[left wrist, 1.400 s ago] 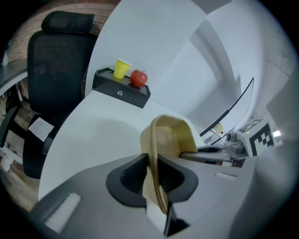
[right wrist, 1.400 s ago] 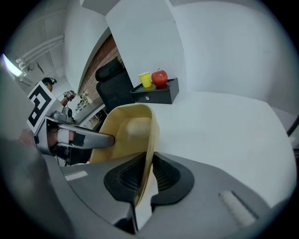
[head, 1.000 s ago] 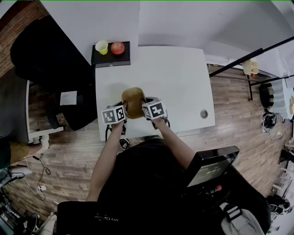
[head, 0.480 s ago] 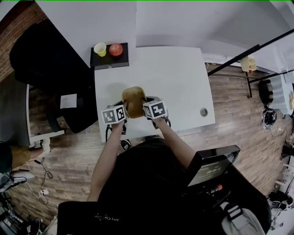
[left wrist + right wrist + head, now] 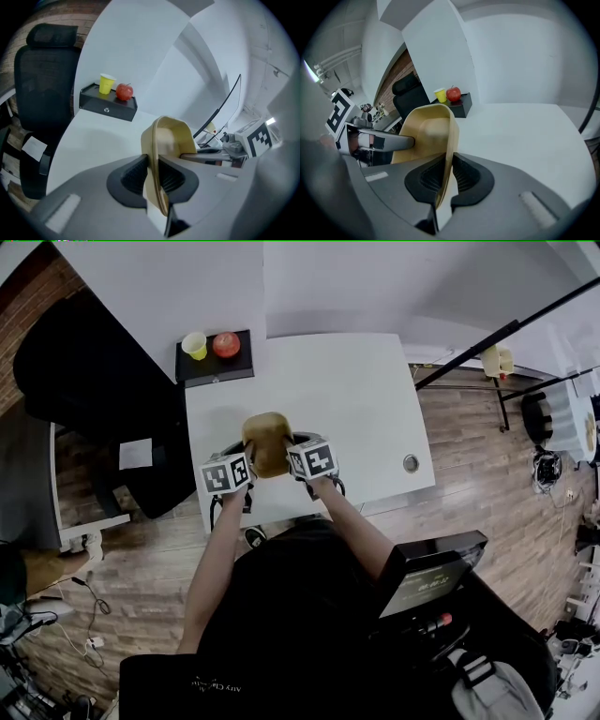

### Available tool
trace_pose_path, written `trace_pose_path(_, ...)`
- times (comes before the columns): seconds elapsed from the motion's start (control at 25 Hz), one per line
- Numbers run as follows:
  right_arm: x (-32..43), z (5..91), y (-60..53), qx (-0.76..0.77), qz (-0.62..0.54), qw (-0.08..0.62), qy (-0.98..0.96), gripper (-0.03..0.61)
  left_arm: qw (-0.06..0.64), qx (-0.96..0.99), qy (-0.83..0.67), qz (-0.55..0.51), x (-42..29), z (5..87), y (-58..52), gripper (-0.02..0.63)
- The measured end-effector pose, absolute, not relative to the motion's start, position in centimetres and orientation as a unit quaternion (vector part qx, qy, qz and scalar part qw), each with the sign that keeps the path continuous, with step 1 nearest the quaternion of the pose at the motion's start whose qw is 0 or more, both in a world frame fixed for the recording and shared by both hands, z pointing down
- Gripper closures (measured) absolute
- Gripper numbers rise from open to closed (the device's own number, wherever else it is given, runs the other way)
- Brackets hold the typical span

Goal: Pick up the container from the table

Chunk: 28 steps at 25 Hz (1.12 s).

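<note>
A tan, shallow container (image 5: 267,442) hangs above the white table (image 5: 356,399), held from both sides. My left gripper (image 5: 246,465) is shut on its left rim, and the thin tan wall (image 5: 161,154) sits pinched between the black ribbed pads. My right gripper (image 5: 292,461) is shut on the opposite rim, where the container's edge (image 5: 443,140) passes between its pads. Each gripper view shows the other gripper across the container. The container's underside is hidden.
A black box (image 5: 214,360) at the table's far left corner carries a yellow cup (image 5: 194,343) and a red apple (image 5: 225,343). A black office chair (image 5: 94,381) stands left of the table. A round grommet (image 5: 411,462) sits near the table's right front.
Both grippers have risen a little with the container held between them. The grips look the same as before.
</note>
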State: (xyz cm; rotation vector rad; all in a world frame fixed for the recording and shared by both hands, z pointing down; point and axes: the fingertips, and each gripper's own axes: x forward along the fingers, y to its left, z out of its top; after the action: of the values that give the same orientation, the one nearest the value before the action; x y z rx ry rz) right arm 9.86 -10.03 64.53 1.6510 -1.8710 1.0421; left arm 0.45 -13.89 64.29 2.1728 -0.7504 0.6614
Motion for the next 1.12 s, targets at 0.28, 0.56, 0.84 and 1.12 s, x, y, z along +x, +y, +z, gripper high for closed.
trace_pose_path(0.28,10.1,63.8,-9.8,0.6,0.375,0.208,-0.675,0.54,0.362,0.854,-0.287,0.24,0.6,63.6,-13.7,0.566)
trace_pose_path(0.56,10.1,62.1,-10.4,0.607,0.367,0.188,-0.679,0.545,0.327,0.868,-0.303,0.218,0.2,61.4,-14.7,0.566)
trace_pose_path(0.84,10.0,60.3,-10.9,0.613,0.358,0.161,-0.685,0.545,0.315,0.879,-0.302,0.194,0.5,59.4,-15.1,0.568)
trace_pose_path(1.12,9.5,58.0,-11.6,0.622,0.342,0.143,-0.689,0.546,0.293,0.889,-0.308,0.17,0.0,56.8,-16.0,0.569)
